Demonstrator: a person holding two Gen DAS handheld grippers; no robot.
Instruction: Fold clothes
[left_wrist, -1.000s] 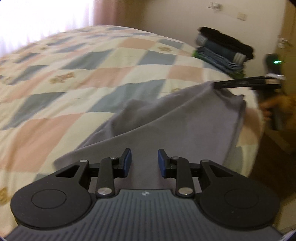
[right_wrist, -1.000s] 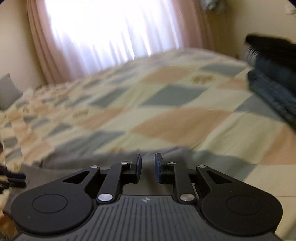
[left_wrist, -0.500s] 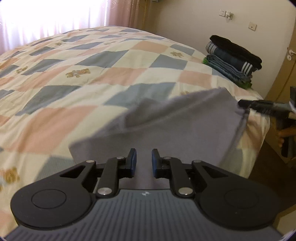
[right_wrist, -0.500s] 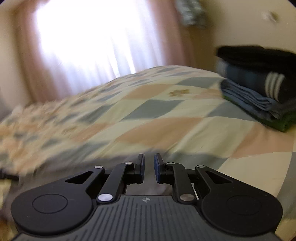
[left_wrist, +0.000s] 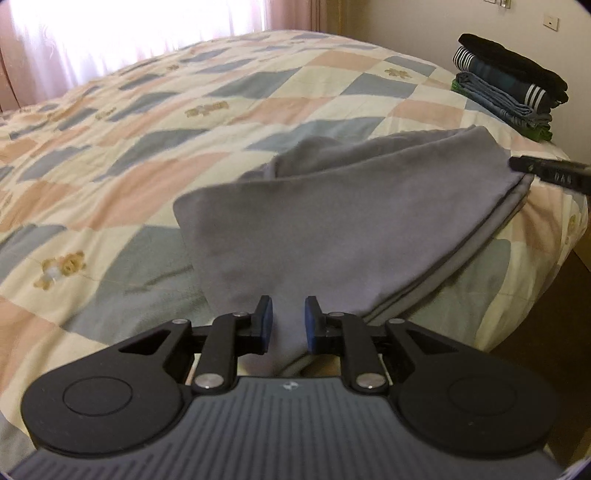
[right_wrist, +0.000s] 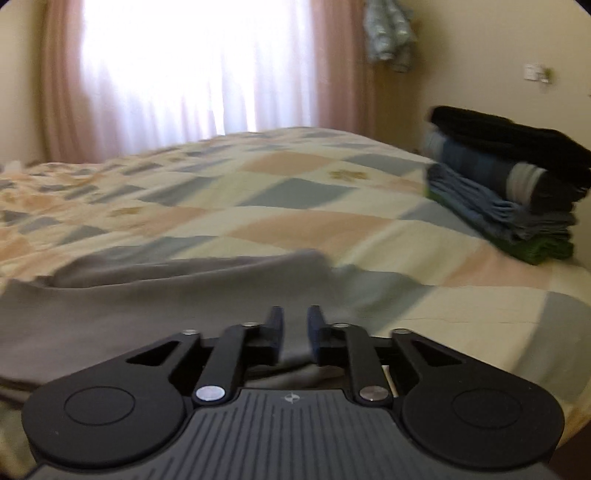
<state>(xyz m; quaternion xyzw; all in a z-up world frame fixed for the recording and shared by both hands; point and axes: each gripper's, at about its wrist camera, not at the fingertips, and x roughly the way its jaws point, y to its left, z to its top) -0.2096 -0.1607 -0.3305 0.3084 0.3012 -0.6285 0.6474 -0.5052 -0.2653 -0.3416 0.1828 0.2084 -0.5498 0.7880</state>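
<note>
Left tool (left_wrist: 286, 320) pinches the grey cloth (left_wrist: 332, 221) at its near corner on the bed (left_wrist: 147, 155); right tool (right_wrist: 294, 328) grips the other corner. Uneven pulling could skew the fold, or thin fabric could slip free.

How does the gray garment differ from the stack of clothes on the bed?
The gray garment lies loose and half folded, one piece held between both grippers; the stack is several neatly folded pieces, untouched. The garment is plain gray; the stack mixes black, blue, striped and green. Both rest on the checked quilt.
</note>
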